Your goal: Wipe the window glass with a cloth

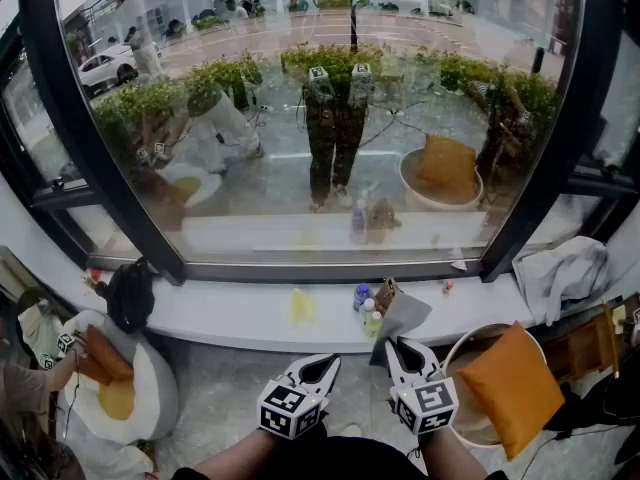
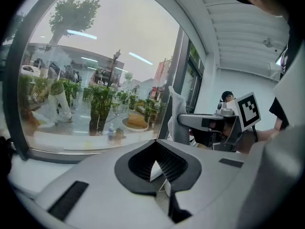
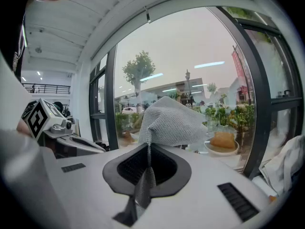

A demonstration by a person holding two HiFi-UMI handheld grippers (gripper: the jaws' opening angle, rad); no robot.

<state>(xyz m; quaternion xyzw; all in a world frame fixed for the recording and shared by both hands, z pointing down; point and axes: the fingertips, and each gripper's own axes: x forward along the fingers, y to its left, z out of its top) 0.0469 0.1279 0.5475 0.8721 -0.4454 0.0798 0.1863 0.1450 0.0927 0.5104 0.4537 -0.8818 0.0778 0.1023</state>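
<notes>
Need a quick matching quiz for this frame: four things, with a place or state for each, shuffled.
Things:
1. cloth
2. left gripper
3. orange cushion
4. black bag

Place or state:
A. at the left end of the window sill
B. in the round seat at lower right
C. pinched in the right gripper
D. shut, holding nothing

Pairs: 1-C, 2-D, 3-B, 4-A
</notes>
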